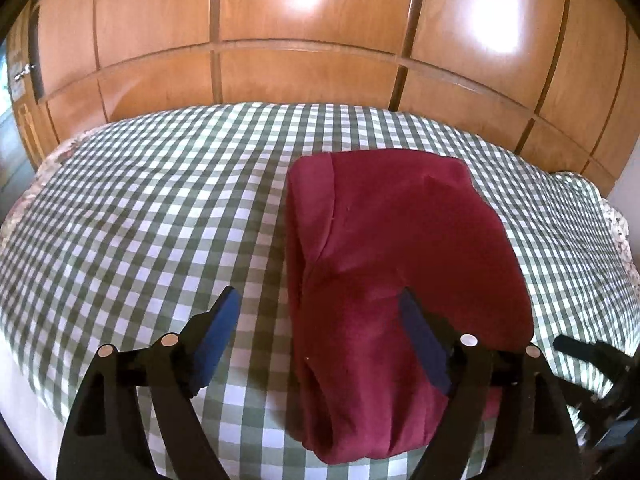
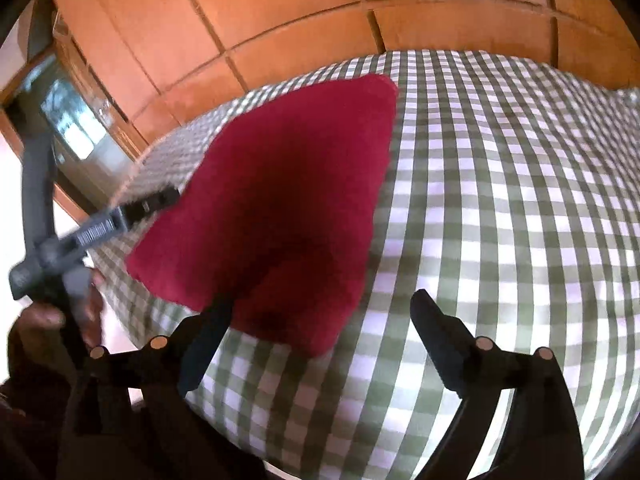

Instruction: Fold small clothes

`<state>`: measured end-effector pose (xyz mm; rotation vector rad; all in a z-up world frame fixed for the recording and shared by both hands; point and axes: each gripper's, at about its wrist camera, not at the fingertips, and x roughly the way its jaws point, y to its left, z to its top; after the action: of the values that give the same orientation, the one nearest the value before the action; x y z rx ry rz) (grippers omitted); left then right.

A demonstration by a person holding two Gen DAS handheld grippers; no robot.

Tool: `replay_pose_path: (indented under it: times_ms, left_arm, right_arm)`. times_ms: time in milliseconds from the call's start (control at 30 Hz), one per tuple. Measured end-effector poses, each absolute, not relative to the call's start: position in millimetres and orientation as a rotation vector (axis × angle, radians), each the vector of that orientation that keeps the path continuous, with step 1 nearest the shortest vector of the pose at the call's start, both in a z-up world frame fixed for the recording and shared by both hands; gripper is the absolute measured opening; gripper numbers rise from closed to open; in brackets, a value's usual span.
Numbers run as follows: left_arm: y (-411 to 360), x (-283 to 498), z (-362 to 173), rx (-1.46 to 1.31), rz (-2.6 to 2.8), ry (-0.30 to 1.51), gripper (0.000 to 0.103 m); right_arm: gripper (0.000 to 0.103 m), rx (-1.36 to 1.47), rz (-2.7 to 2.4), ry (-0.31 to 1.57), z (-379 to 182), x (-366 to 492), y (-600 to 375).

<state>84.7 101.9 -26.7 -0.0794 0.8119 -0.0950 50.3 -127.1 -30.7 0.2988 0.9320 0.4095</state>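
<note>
A dark red fleece garment point(image 1: 400, 240) lies folded into a thick oblong on the checked bed cover point(image 1: 152, 200). My left gripper point(image 1: 318, 294) stands open over its near left edge: one blue pad point(image 1: 218, 336) is above the bare cover, the other point(image 1: 420, 344) above the red cloth, and neither presses on it. In the right wrist view the garment point(image 2: 288, 184) lies left of centre. My right gripper point(image 2: 322, 302) is open at its near right corner, its fingers astride the cloth's edge without pinching it. The left gripper point(image 2: 120, 216) shows there beyond the garment's left edge, held by a hand point(image 2: 48, 320).
The green-and-white checked cover point(image 2: 500, 200) spreads wide on both sides of the garment. A wooden wardrobe point(image 1: 304, 40) stands right behind the bed's far edge. A glass door or window point(image 2: 72, 120) is at the left. The right gripper's body point(image 1: 596, 372) shows low at the right.
</note>
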Motion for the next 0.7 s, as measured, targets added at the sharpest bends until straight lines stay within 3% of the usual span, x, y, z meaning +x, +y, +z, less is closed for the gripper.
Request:
replay_pose_path:
  times_ms: [700]
  left_arm:
    - [120,105,-57,-0.157,-0.169,0.873,0.084]
  right_arm:
    - [0.092,0.504,0.499,0.992,-39,159,-139]
